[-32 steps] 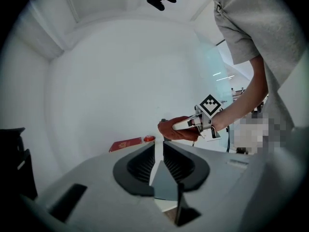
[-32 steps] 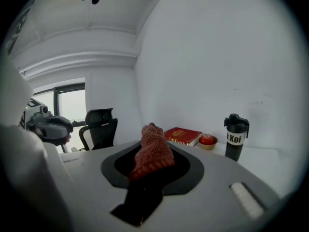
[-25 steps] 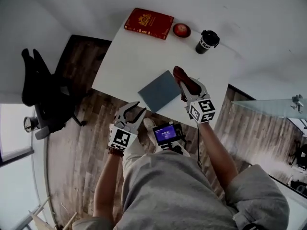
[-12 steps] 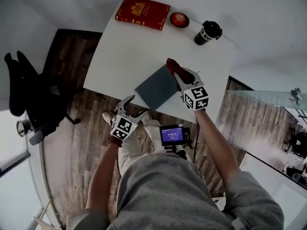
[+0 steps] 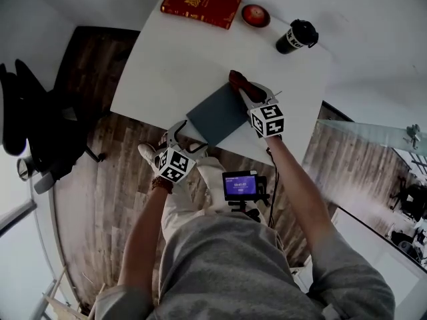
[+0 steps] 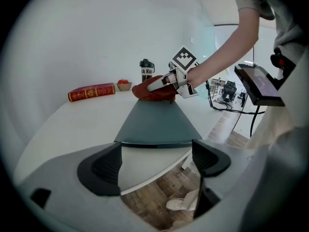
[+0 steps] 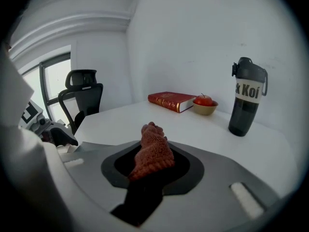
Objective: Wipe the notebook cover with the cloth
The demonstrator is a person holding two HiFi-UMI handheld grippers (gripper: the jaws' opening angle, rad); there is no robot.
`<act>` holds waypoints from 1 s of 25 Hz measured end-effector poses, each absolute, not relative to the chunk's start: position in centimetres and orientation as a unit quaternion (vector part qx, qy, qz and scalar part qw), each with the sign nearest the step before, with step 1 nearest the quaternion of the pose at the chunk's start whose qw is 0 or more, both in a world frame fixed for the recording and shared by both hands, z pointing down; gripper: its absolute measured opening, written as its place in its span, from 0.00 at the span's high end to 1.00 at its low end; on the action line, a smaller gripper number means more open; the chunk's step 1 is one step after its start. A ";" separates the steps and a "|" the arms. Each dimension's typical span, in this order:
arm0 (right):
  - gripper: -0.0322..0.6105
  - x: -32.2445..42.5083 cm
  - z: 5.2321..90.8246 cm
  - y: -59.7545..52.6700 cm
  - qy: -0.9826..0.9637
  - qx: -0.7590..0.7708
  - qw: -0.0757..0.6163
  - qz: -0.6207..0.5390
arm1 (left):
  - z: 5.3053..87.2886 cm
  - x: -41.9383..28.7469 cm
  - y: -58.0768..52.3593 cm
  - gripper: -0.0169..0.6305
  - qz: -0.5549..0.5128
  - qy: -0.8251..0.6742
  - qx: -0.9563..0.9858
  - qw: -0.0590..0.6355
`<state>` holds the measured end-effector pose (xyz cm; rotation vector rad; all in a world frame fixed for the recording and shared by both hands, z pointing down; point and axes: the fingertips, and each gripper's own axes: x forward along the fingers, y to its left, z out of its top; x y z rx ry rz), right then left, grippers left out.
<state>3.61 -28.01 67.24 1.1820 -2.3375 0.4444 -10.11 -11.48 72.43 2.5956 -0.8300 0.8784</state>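
Cloth on notebook, left claw free.
My right gripper (image 5: 248, 97) is clamped on the rust-red knitted cloth (image 5: 236, 81) at the 1 o'clock corner of the slate-grey flat notebook (image 5: 217, 115), which lies by the white table's (image 5: 173, 65) 6 o'clock edge. The left gripper's (image 5: 187, 137) jaws have just been opening, with nothing held.

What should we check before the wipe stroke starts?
1. Cloth clamped in right gripper: ok.
2. Cloth over notebook: ok, at its far corner.
3. Cloth pressing on cover: cannot tell.
4. Notebook steadied: not ok. Left gripper has just been opening, has nothing between its jaws, and is short of the near edge.
5. Cover bare: ok.
6. Bottle, bowl, book out of the way: ok, at the far side of the table.
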 end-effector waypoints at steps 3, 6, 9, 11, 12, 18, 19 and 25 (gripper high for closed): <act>0.76 3.4 68.1 -28.0 -0.854 0.425 0.253 0.162 | 73.2 -9.7 -11.2 0.27 0.311 -0.278 0.898 0.139; 0.76 3.2 69.0 -27.8 -0.854 0.416 0.266 0.165 | 73.5 -9.3 -11.2 0.27 0.318 -0.275 0.898 0.132; 0.76 3.1 69.4 -27.8 -0.854 0.414 0.266 0.171 | 73.6 -9.4 -11.5 0.24 0.319 -0.281 0.895 0.134; 0.76 3.1 69.6 -27.7 -0.853 0.411 0.270 0.174 | 73.6 -9.5 -11.5 0.22 0.313 -0.281 0.896 0.144; 0.76 3.1 69.7 -27.6 -0.853 0.409 0.271 0.176 | 73.6 -9.5 -11.5 0.22 0.312 -0.279 0.896 0.148; 0.77 2.7 70.0 -27.4 -0.850 0.410 0.274 0.184 | 73.5 -9.3 -11.7 0.24 0.307 -0.277 0.900 0.141; 0.77 2.6 70.0 -27.3 -0.850 0.410 0.277 0.180 | 73.5 -9.3 -11.7 0.24 0.304 -0.279 0.900 0.141; 0.78 2.0 70.2 -27.0 -0.851 0.404 0.289 0.172 | 73.6 -9.2 -11.9 0.24 0.304 -0.281 0.899 0.145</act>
